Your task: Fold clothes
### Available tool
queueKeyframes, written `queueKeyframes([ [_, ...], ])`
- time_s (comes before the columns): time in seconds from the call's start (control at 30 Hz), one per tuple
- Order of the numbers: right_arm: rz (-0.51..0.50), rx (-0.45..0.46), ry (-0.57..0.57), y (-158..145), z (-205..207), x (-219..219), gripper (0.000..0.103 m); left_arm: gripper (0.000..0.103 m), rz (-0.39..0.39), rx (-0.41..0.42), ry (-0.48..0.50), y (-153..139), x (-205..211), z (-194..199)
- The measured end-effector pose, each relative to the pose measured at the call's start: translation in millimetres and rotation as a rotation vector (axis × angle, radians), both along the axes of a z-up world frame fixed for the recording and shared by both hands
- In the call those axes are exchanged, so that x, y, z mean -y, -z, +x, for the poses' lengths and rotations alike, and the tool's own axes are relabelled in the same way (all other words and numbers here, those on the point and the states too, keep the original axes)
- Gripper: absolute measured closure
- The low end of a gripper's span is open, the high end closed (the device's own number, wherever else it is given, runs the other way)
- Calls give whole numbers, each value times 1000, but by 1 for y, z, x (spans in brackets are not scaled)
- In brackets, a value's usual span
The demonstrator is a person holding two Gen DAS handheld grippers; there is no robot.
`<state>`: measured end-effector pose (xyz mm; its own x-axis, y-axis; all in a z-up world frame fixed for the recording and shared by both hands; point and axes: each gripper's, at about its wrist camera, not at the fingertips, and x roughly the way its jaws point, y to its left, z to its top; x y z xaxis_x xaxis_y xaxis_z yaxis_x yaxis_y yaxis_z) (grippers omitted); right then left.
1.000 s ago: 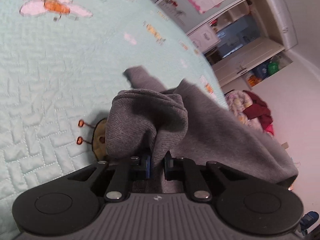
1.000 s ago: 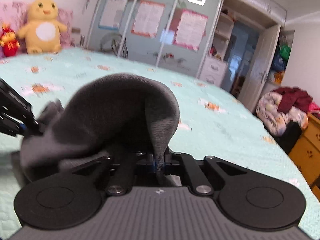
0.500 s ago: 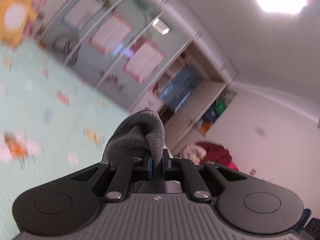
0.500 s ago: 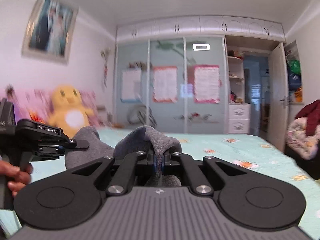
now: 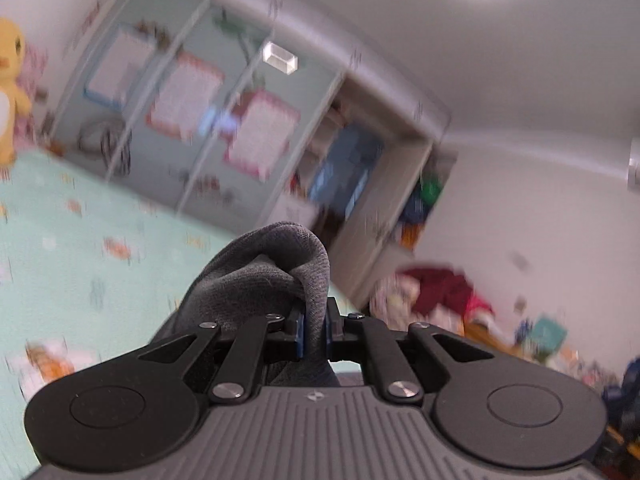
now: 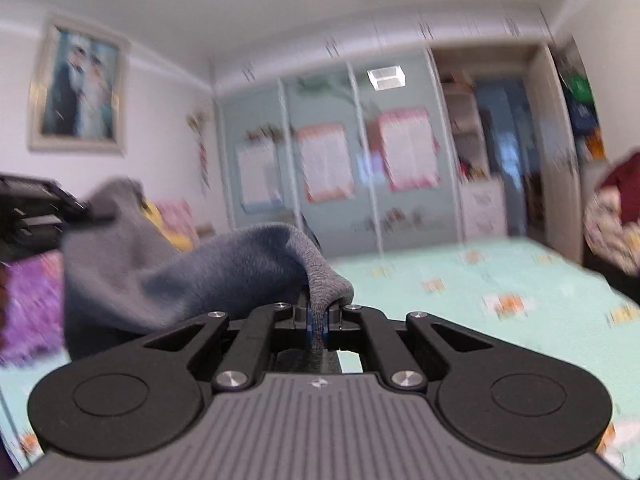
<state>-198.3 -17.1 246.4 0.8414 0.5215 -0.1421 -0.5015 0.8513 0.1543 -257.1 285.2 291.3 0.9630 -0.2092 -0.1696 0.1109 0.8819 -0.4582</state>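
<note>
Both wrist views are motion-blurred; background detail is soft and I can't read the posters on the wardrobe doors (image 6: 344, 168).

Left gripper (image 5: 314, 334): jaws closed on a fold of the grey garment (image 5: 260, 280). The cloth bunches up over the jaws and drops out of sight below the gripper body, so I can't see how much hangs underneath.

Right gripper (image 6: 318, 320): jaws clamped on another fold of the same grey garment (image 6: 180, 272). From here the cloth stretches left and up to the left gripper (image 6: 44, 208), which enters at the left edge, cut off by the frame. The garment is held up in the air between the two, above the bed (image 6: 480, 280) with its mint-green quilted cover; its lower part is hidden behind the gripper body.

Open wardrobe section (image 5: 352, 184): shelves hold blue and other coloured items, too blurred to identify. A heap of clothes (image 5: 432, 292), dark red on top, sits right of the bed. Yellow plush toy (image 5: 10, 92) is cut off at the left edge.
</note>
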Motion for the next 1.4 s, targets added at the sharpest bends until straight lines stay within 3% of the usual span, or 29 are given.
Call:
queueKeyframes([
  [0.23, -213, -306, 191, 113, 58, 24, 97, 92, 127, -285, 158, 110, 68, 62],
  [0.37, -249, -441, 282, 151, 56, 42, 71, 67, 113, -431, 193, 156, 72, 75],
  [0.5, -191, -512, 334, 162, 33, 60, 56, 57, 55, -355, 184, 156, 65, 40],
  [0.57, -183, -509, 349, 164, 15, 64, 55, 40, 40, -285, 183, 154, 59, 16],
  [0.67, -168, -453, 296, 155, -12, 56, 50, 27, 117, -200, 169, 153, 51, -18],
  [0.73, -155, -427, 221, 149, -26, 39, 45, 26, 180, -213, 115, 155, 40, -30],
  [0.8, -141, -401, 146, 143, -41, 23, 42, 26, 195, -254, 48, 163, 27, -36],
  [0.93, -115, -356, 12, 132, -64, -11, 39, 26, 125, -330, -70, 183, -9, -37],
  [1.1, -156, -325, -18, 123, -66, -51, 34, 26, 162, -399, -78, 206, -21, -25],
  [1.2, -148, -336, -8, 124, -58, -61, 34, 27, 128, -461, -15, 225, -20, -15],
  [1.23, -146, -336, -3, 126, -53, -62, 34, 33, 126, -480, 8, 231, -18, -14],
  [1.3, -149, -329, 13, 130, -44, -66, 32, 59, 135, -512, 57, 241, -12, -12],
  [1.33, -152, -323, 20, 131, -40, -69, 31, 84, 141, -520, 80, 245, -8, -13],
  [1.37, -150, -318, 21, 132, -36, -70, 31, 91, 149, -525, 103, 247, -4, -14],
  [1.4, -143, -315, 19, 133, -32, -72, 31, 91, 156, -529, 126, 250, 1, -15],
])
